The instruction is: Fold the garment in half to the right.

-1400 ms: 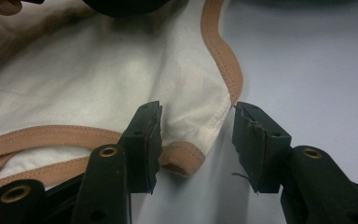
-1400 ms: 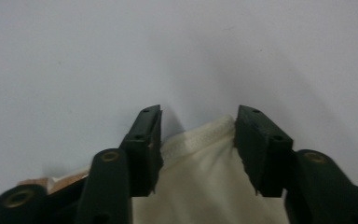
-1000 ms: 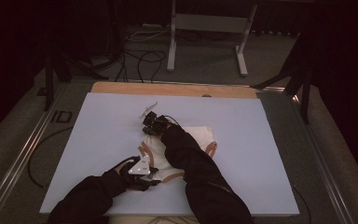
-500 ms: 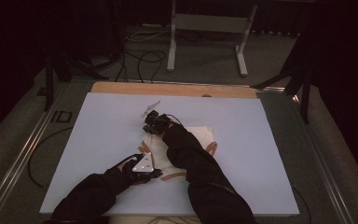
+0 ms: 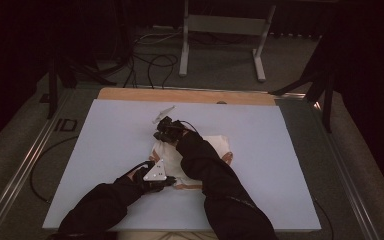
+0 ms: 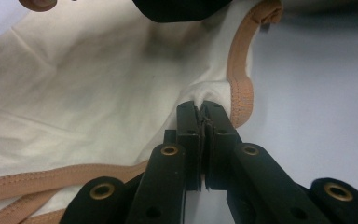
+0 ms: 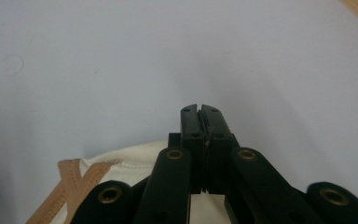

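My left tongs just closing, now pinching the cloth beside its tan hem, my right tongs clamped on its far edge, cloth flat on the surface.

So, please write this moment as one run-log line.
left gripper: shut on cream cloth with tan trim | right gripper: shut | white table

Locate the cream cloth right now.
High view: the cream cloth lies mid-table on the white board, under both forearms, between the left gripper and right gripper.
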